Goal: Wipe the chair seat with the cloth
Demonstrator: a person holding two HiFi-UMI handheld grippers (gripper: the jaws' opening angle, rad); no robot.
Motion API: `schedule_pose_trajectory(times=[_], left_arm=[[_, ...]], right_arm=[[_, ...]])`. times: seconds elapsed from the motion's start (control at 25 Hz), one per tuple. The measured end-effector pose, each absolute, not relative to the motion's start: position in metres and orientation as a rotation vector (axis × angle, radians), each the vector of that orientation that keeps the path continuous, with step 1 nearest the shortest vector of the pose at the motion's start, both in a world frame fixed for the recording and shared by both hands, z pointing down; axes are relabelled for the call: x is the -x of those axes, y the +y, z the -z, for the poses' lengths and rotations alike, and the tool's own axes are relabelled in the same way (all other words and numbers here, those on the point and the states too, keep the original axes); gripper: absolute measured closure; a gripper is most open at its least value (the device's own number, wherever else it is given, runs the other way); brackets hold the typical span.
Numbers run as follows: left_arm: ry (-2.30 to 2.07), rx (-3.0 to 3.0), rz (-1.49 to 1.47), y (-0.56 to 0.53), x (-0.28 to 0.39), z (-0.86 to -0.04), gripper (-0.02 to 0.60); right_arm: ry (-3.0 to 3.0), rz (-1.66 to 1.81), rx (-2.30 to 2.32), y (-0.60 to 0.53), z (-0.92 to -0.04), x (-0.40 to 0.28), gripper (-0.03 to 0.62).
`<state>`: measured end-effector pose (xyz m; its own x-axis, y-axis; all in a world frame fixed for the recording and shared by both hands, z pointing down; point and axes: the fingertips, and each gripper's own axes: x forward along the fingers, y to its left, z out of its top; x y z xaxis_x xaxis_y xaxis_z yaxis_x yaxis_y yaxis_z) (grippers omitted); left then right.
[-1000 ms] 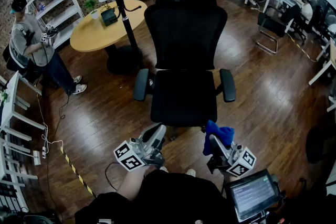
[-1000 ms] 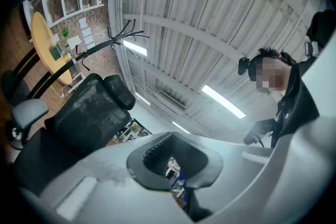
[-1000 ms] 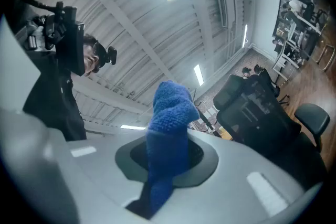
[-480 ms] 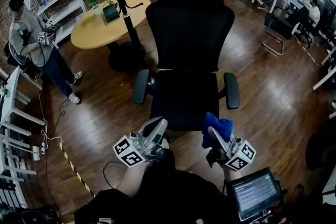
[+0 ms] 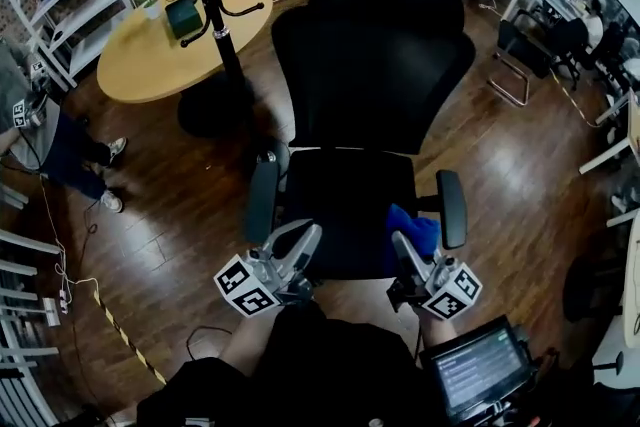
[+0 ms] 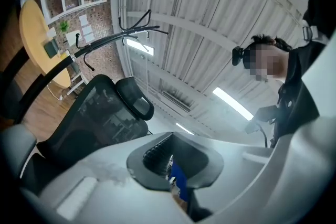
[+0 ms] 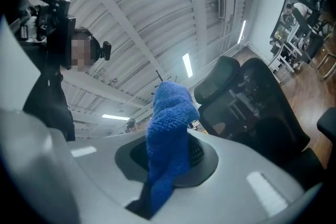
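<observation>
The bystander (image 5: pixel 40 130) at the left of the head view is cut off by the picture's edge; only an arm, legs and shoes show. The chair (image 5: pixel 370 65) hides its own base beneath the seat (image 5: pixel 345 200). The top of the coat stand (image 5: pixel 210 5) runs out of the picture. Part of the cloth (image 5: pixel 414 227) lies hidden behind the right hand-held gripper (image 5: pixel 402 245). The writing on the tablet (image 5: pixel 472 370) is too small to read. A blue bit (image 6: pixel 178 182) between the jaws of the left hand-held gripper (image 5: pixel 306 237) is too small to tell.
</observation>
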<state>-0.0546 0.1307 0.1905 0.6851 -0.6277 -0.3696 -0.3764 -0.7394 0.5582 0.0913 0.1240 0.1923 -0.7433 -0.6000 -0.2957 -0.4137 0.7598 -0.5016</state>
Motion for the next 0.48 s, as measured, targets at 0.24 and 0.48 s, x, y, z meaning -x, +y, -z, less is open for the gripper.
schedule_pose_trajectory(times=[0.24,0.48], left_arm=[[-0.754,-2.419,0.723,0.061,0.057,-0.203,0.589],[-0.883,-2.385,0.670,0.017,0.039,-0.224,0.588]], right_arm=[[2.553,0.612,0.850,0.050,-0.206,-0.069,0.546],[2.690,0.689,0.886,-0.030,-0.267,-0.055,0.546]])
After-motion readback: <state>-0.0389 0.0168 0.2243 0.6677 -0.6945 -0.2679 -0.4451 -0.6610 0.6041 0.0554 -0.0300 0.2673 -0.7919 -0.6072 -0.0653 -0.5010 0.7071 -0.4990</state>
